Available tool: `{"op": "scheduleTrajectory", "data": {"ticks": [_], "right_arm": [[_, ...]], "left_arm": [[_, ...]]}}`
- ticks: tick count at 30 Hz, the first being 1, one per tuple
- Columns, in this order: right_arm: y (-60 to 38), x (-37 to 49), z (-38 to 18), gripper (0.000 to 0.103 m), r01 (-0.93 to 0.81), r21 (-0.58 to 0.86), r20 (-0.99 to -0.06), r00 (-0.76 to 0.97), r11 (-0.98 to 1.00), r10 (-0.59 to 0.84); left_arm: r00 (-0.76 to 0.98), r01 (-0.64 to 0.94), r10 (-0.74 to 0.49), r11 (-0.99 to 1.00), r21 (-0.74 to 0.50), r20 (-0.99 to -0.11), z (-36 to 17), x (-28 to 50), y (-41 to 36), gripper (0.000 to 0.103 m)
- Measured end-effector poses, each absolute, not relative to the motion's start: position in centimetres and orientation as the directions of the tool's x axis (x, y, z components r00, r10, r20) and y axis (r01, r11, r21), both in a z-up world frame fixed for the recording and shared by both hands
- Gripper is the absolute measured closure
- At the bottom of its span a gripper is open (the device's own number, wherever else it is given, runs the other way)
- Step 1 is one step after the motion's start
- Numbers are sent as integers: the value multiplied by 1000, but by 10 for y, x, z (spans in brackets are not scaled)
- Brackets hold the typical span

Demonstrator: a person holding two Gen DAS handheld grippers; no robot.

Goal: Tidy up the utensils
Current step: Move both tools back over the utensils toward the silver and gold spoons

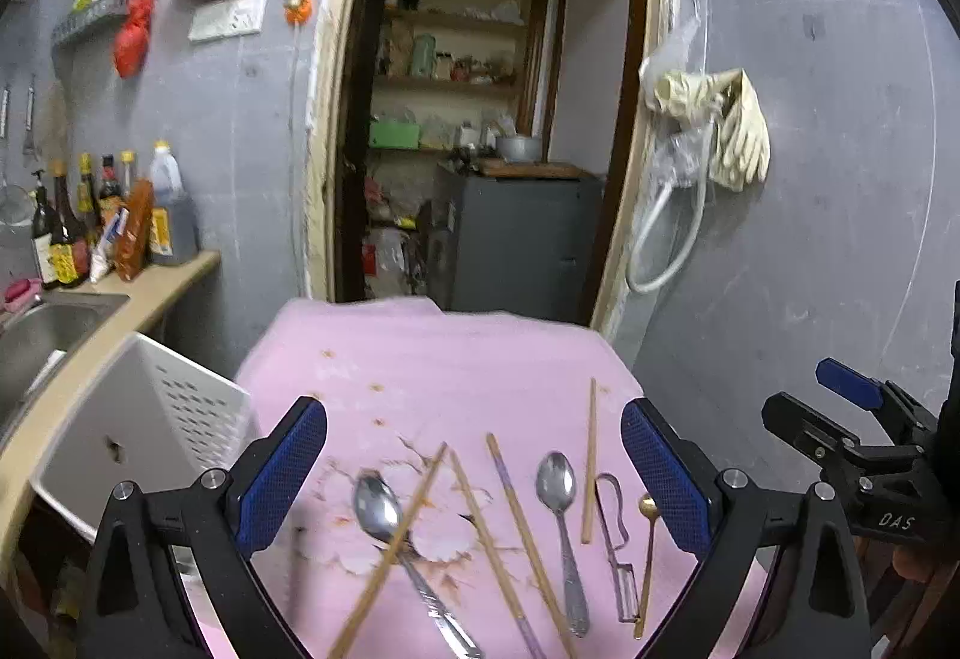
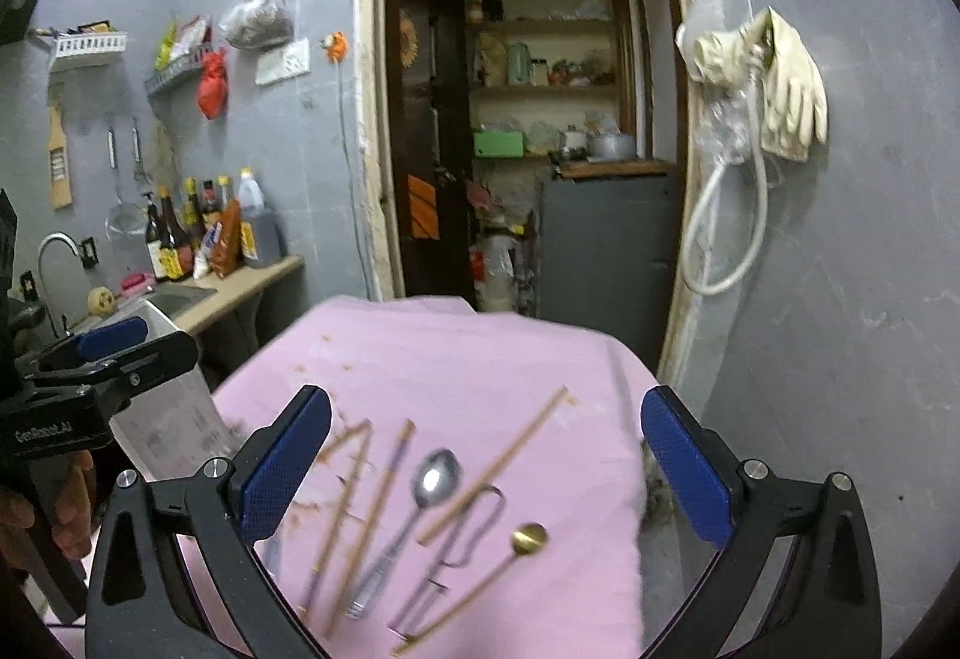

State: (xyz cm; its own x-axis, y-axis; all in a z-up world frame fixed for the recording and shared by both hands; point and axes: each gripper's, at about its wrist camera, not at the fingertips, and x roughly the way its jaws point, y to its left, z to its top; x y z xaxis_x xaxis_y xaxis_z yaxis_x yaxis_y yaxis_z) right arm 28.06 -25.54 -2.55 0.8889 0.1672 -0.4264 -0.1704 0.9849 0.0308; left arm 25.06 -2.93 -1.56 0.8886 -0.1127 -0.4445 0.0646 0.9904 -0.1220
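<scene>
Utensils lie on a pink cloth (image 1: 456,359). In the left wrist view I see a steel spoon (image 1: 384,515) under a crossing chopstick (image 1: 396,545), more chopsticks (image 1: 516,527), a second steel spoon (image 1: 561,503), a peeler (image 1: 615,533) and a small gold spoon (image 1: 647,533). My left gripper (image 1: 474,485) is open above them, empty. In the right wrist view my right gripper (image 2: 486,467) is open and empty above the steel spoon (image 2: 429,485), the chopsticks (image 2: 384,485), the peeler (image 2: 468,533) and the gold spoon (image 2: 522,542).
A white perforated basket (image 1: 150,419) stands left of the cloth, beside a sink (image 1: 42,335) and counter with sauce bottles (image 1: 90,215). An open doorway with shelves (image 1: 468,119) lies behind. Gloves (image 1: 732,131) hang on the right wall.
</scene>
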Motion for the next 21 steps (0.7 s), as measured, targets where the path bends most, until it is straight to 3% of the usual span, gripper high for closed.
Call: {"op": "scheduleTrajectory", "data": {"ticks": [15, 21], "right_arm": [[-288, 340, -129, 2, -272, 115, -606, 743, 955, 285], [-281, 356, -153, 36, -326, 156, -647, 679, 932, 346]], "left_arm": [[815, 109, -148, 989, -102, -560, -94, 322, -72, 4], [787, 133, -171, 985, -107, -593, -114, 342, -78, 7]]}}
